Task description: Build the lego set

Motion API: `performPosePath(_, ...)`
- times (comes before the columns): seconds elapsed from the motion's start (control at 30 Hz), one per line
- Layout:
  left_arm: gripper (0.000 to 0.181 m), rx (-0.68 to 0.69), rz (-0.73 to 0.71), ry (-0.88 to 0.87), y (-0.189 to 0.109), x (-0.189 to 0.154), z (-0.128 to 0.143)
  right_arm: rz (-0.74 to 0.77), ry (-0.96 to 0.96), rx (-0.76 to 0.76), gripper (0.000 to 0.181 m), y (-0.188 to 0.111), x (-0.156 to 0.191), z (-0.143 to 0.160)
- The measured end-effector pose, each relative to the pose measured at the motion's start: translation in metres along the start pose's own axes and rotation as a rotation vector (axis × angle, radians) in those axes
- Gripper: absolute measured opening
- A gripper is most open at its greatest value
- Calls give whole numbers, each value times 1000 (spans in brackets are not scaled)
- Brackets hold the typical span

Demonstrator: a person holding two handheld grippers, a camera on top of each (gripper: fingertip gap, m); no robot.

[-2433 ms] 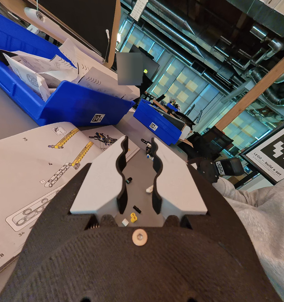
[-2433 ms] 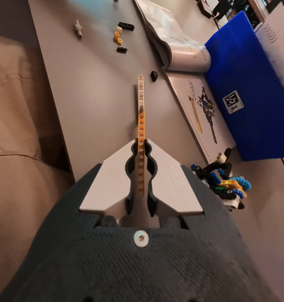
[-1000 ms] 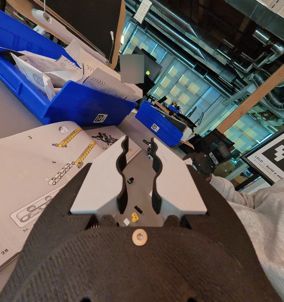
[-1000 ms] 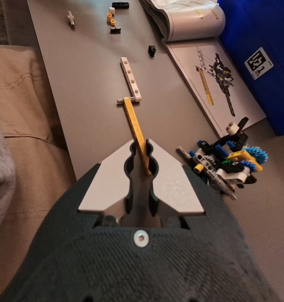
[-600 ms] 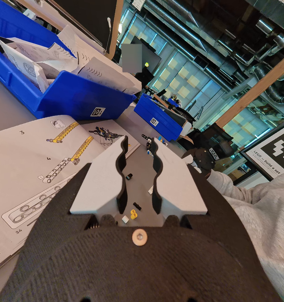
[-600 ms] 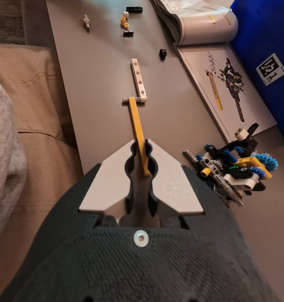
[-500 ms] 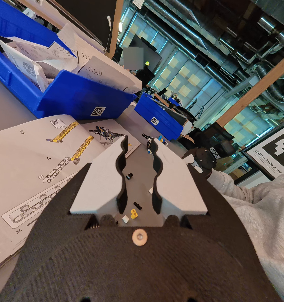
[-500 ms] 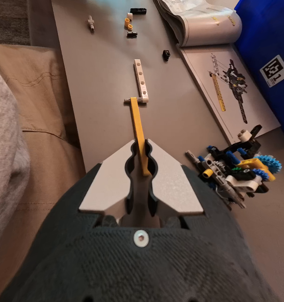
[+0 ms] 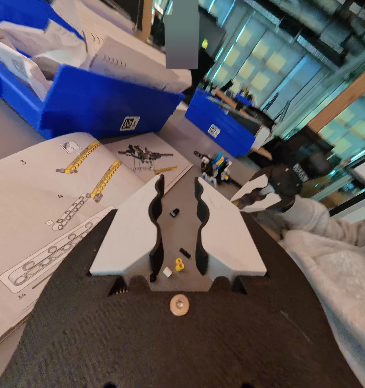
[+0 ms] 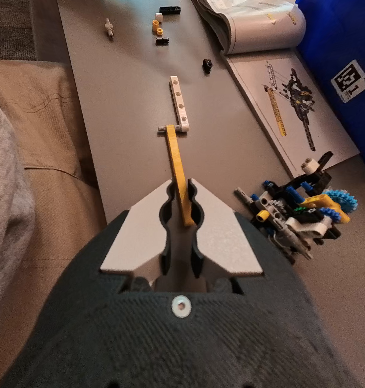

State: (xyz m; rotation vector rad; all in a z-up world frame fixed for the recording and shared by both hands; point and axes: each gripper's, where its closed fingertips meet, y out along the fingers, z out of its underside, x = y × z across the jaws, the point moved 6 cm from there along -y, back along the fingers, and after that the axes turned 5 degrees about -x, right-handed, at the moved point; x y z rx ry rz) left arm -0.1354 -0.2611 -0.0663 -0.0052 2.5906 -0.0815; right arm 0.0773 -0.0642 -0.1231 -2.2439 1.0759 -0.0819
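A: What's changed with the right gripper [image 10: 180, 182]?

B: Its jaws pinch the yellow beam [image 10: 176, 168], now turned edge-on; the white beam [image 10: 179, 100] pinned to its far end has swung off line and lies on the bench [image 10: 123, 88], upper centre

A: And the left gripper [image 9: 178, 182]?

B: Jaws spread, empty, over the loose pins [image 9: 184, 253], so the joint likely needs realigning

Two blue bins [image 9: 102, 109], two grippers [image 9: 178, 182]
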Motion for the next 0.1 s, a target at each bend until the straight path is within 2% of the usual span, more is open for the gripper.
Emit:
performPosePath(0.03, 27, 46, -16, 33, 4, -2, 5, -1, 0, -2, 13, 0, 0, 0)
performPosePath(0.1, 26, 150, -57, 104, 15, -6, 16, 0, 2, -6, 19, 0, 0, 0)
